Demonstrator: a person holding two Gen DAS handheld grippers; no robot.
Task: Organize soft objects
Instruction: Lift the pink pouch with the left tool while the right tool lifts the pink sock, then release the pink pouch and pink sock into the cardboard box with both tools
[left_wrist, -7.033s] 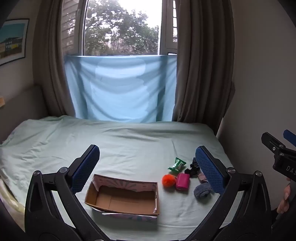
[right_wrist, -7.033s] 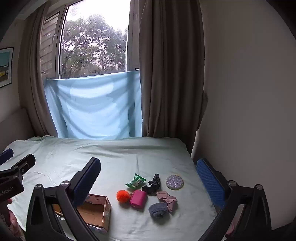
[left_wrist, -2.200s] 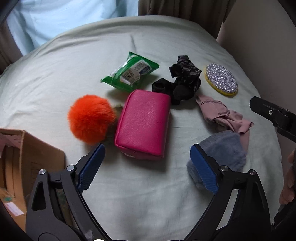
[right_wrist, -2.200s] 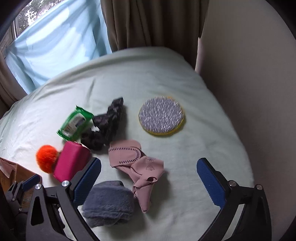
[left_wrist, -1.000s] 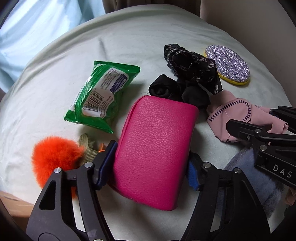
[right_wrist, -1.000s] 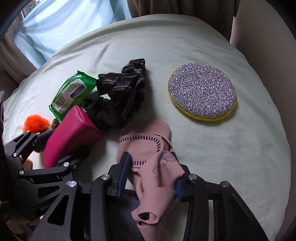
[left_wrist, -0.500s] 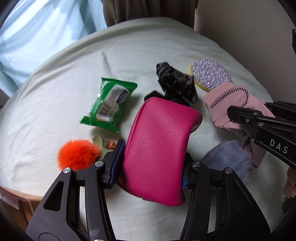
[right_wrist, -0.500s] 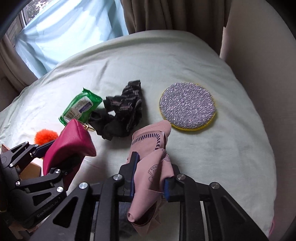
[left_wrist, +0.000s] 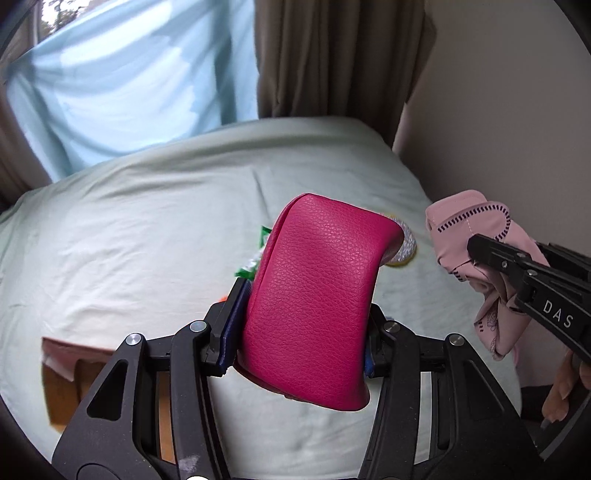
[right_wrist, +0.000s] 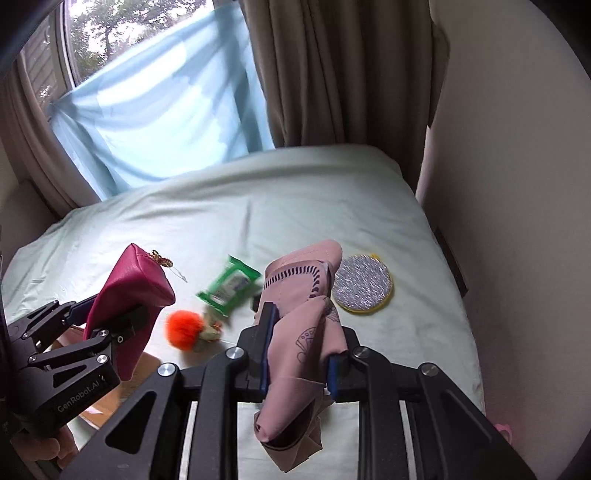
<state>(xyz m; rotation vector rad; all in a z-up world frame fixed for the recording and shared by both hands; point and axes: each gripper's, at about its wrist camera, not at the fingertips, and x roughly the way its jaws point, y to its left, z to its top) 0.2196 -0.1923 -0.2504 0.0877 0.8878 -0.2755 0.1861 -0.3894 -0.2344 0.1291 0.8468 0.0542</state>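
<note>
My left gripper is shut on a magenta leather pouch and holds it up above the bed; the pouch also shows in the right wrist view. My right gripper is shut on a pink patterned cloth, lifted off the bed; the cloth shows at the right of the left wrist view. An orange pompom, a green wipes packet and a round glittery sponge lie on the sheet below.
An open cardboard box sits on the bed at the lower left, partly behind the left gripper. The pale green sheet stretches back to curtains and a blue cloth. A wall borders the bed's right edge.
Both grippers have risen higher off the bed with the pouch and the pink cloth held. The objects on the sheet look smaller and farther below.
</note>
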